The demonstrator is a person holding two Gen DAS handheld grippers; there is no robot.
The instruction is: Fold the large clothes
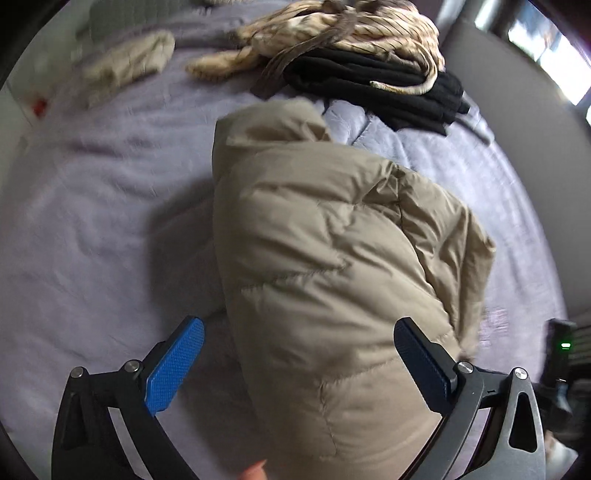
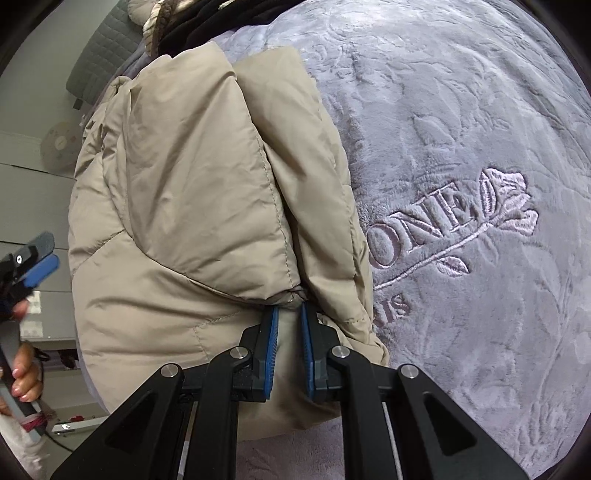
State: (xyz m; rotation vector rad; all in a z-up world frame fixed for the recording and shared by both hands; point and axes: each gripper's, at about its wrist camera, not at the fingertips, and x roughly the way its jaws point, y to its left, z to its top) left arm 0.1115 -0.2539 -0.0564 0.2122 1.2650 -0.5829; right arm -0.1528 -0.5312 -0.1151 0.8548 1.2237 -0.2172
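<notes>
Beige puffer jacket on bed, partly folded, bulky. Right tool clenched on bunched jacket edge near hem. Left tool spread wide, released, hovering above jacket, nothing held. Advice: keep right pinch firm, pull fold flat, left presses puff down.

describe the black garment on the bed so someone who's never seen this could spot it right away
Start from the lilac plush bed cover and look past the puffy beige jacket toward the far side. There, the black garment lies folded flat beneath a cream and brown patterned cloth. It is the only dark piece; everything around it is pale beige or cream.
</notes>
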